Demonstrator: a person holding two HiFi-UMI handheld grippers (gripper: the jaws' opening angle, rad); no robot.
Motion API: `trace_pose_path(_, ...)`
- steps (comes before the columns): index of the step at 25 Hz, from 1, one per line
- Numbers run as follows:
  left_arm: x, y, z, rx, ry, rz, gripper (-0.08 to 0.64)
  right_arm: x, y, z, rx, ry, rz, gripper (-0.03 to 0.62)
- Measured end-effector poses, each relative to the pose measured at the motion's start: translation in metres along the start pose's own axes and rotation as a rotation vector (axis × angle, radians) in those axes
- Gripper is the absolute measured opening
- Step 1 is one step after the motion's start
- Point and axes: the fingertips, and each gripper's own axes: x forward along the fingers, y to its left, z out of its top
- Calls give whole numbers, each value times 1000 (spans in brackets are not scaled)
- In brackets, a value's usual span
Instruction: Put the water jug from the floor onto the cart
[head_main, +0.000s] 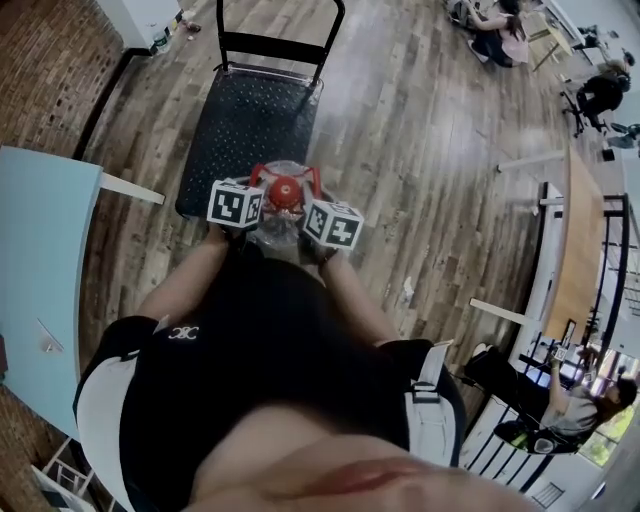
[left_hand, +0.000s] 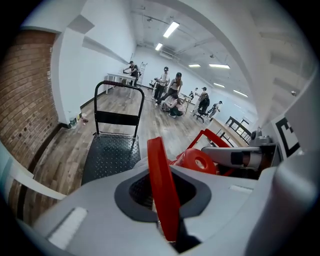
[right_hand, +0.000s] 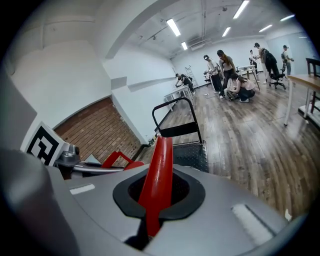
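Note:
The water jug (head_main: 278, 222) has a clear body, a red cap (head_main: 285, 190) and a red carrying handle (head_main: 262, 173). It hangs between my two grippers, just in front of the near edge of the cart (head_main: 245, 125), a black studded deck with a black push bar (head_main: 280, 42) at its far end. My left gripper (head_main: 240, 207) is shut on the left strap of the red handle (left_hand: 161, 185). My right gripper (head_main: 330, 224) is shut on the right strap of the handle (right_hand: 157, 175). The left gripper view also shows the red cap (left_hand: 198, 160).
A light blue table (head_main: 40, 250) stands to the left, with a brick wall (head_main: 50, 50) behind it. A wooden desk (head_main: 585, 250) and a seated person (head_main: 560, 400) are at the right. Several people (left_hand: 172, 92) work at the room's far end.

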Motion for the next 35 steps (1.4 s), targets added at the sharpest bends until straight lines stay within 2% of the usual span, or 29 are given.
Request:
trace_pose_path(10,24,83,76,0,-23,-5,25,86,25,47,10,57,-28,15)
trace_pose_path(14,37,111,87,-40,-16,-27,14,107,33,57,8,83,-49,15)
trace_pose_path(19,51,120,105,-56,-27,-33,9,128,23,69,6,95,-54,15)
trace_pose_path(25,74,121,89,-154,9,-11,9,142,6,68,-9,173,-9,15)
trace_pose_path(29,88,124,88,-224,13,32,9,158,-6,69,-45,242,52,16)
trace_pose_path(35,107,122,76,-379,31,68,11,180,-27,70,-126,354,169,15)
